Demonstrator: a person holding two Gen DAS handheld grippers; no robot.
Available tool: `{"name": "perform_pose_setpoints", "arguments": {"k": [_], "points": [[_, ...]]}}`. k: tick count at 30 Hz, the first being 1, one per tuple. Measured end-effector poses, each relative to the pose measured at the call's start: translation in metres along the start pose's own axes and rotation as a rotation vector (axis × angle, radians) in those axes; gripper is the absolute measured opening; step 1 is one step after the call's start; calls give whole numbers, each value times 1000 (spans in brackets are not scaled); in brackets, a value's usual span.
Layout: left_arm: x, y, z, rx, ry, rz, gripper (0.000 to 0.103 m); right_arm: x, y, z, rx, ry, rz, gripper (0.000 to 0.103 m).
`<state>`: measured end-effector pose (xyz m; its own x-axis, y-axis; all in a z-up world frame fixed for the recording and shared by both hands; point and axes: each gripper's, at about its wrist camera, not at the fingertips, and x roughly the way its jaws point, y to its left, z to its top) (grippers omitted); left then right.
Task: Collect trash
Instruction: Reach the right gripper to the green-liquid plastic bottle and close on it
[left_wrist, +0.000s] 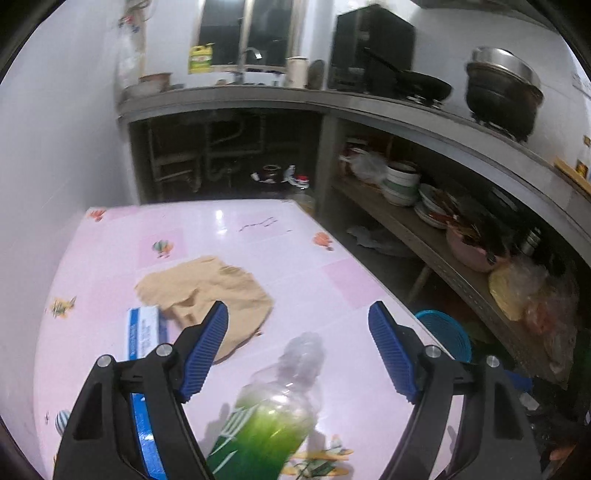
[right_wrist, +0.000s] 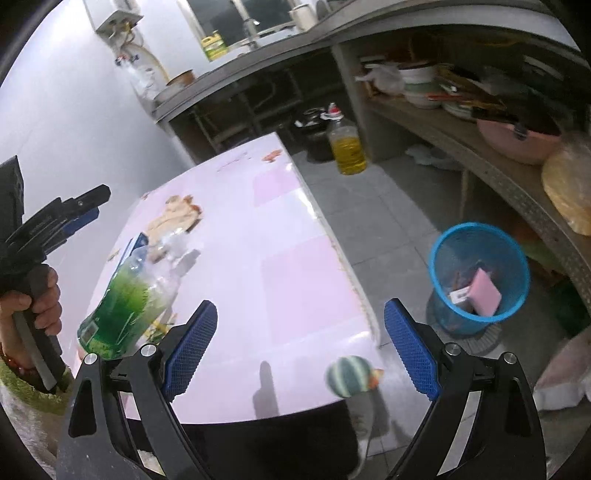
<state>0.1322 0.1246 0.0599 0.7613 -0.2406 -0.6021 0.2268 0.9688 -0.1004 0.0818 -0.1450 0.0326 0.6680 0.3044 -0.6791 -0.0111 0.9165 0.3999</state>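
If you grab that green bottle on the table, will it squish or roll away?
The bottle looks like thin clear plastic, so it would probably crumple a bit when squeezed. It seems to have no drink inside, so it is likely very light. It is round and the table looks shiny, so a nudge might send it rolling or sliding.

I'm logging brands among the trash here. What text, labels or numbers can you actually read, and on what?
None can be quoted.
Green bottle label: print too blurred to read.
Blue and white box on the table: lettering blurred.
Yellow jug by the window: label too small.
Oil bottle on the floor: no legible text.
White carton in the blue bin: mark too small.
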Motion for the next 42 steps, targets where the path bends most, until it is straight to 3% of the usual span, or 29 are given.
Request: {"name": "perform_pose_setpoints", "arguments": {"k": [9,32,42], "points": [[-16,43,-10,-70,-12,40,76,2,23,-2,-18,19,16,88],[-48,112,-41,-203,-32,88,76,12,72,-2,-53,59,29,88],[-60,134,-54,-239,-40,136,76,27,91,1,-47,109,119,88]]}}
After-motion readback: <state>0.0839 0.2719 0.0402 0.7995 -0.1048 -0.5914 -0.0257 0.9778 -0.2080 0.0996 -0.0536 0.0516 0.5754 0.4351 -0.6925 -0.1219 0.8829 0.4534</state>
